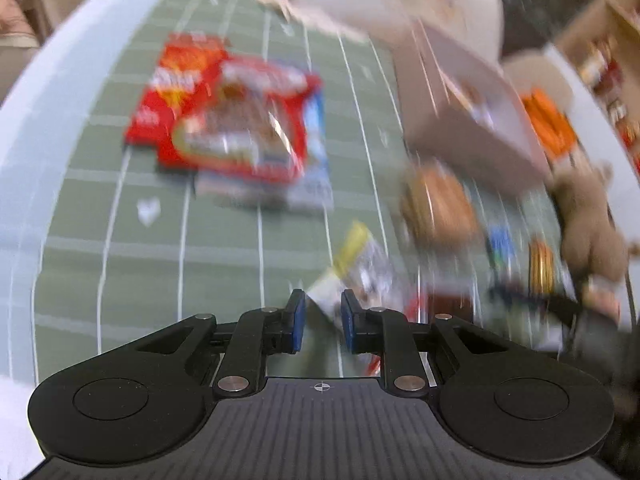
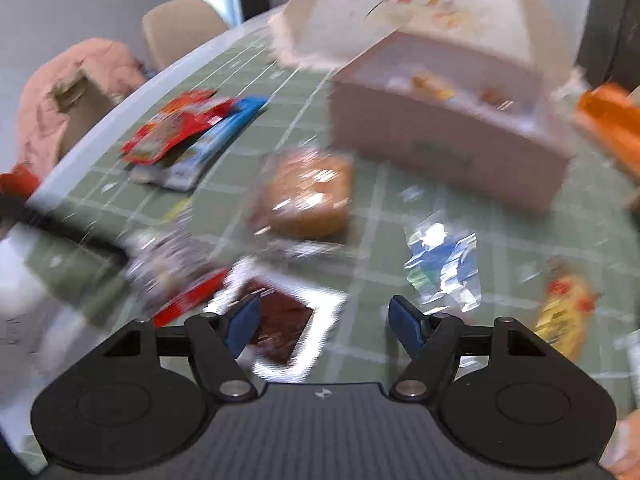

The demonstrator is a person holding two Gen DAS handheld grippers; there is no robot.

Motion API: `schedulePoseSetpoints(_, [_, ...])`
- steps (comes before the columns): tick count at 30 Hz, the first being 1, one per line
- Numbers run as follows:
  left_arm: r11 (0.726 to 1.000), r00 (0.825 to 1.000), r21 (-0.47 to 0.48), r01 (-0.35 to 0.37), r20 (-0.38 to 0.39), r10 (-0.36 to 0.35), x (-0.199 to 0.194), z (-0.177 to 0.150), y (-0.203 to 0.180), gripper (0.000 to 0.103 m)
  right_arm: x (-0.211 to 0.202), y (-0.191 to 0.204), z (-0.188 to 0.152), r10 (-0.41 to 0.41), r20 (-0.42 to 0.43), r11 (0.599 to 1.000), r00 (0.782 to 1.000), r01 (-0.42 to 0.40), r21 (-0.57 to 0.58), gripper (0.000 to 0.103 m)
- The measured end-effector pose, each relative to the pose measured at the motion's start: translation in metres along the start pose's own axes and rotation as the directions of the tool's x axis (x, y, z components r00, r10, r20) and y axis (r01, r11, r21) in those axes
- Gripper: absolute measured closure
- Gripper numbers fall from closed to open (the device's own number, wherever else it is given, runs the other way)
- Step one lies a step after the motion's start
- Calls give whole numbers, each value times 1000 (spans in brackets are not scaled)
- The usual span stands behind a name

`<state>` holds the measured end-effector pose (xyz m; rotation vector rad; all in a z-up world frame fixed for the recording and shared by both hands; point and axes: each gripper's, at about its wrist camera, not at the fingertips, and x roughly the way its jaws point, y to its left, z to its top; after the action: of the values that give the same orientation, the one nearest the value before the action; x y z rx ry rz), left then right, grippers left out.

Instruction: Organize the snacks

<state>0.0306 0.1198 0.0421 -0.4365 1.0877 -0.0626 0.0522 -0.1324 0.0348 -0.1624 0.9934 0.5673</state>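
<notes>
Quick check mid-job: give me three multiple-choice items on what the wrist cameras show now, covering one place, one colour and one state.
1. The wrapped bun lies:
A. on a chair
B. on the mat, in front of the pink box
C. on the floor

2. The top packet of the pile near the table's edge is:
A. green
B. black
C. red

3. The right gripper is:
A. open, gripping nothing
B. shut on a packet
C. shut and empty

Answers:
1. B, since the bun rests on the green grid mat on the near side of the box.
2. C, since the red wrapper lies over a blue one.
3. A, since its blue pads stand wide apart with nothing pressed between them.
</notes>
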Motion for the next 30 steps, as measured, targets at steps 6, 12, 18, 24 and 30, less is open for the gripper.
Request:
schedulePoseSetpoints(6, [999,994,21,-25,109,22,-16,14,-5,81,-9,33,0,108,0,988,994,-108,-111,29])
schedulePoseSetpoints(12, [999,997,-34,-33,63,35,-13,-5,13,81,-3,43,14,120,17,980,993,-116,-159,28])
schedulePoseSetpoints(18, [997,995,-63,-39,90,45,-26,-6,23,81,13,75,19,182,-9,966,983,-180,-184,23])
schedulePoseSetpoints(24, [998,998,-39,50,27,-49,-27,-14,11,81,0,43,13,96,40,985,995,-89,-148,23])
schedulePoseSetpoints(30, [956,984,231,180,-50,-173,-9,-24,-56,81,-19,-20,-6,-35,39,998,999,33,59,23])
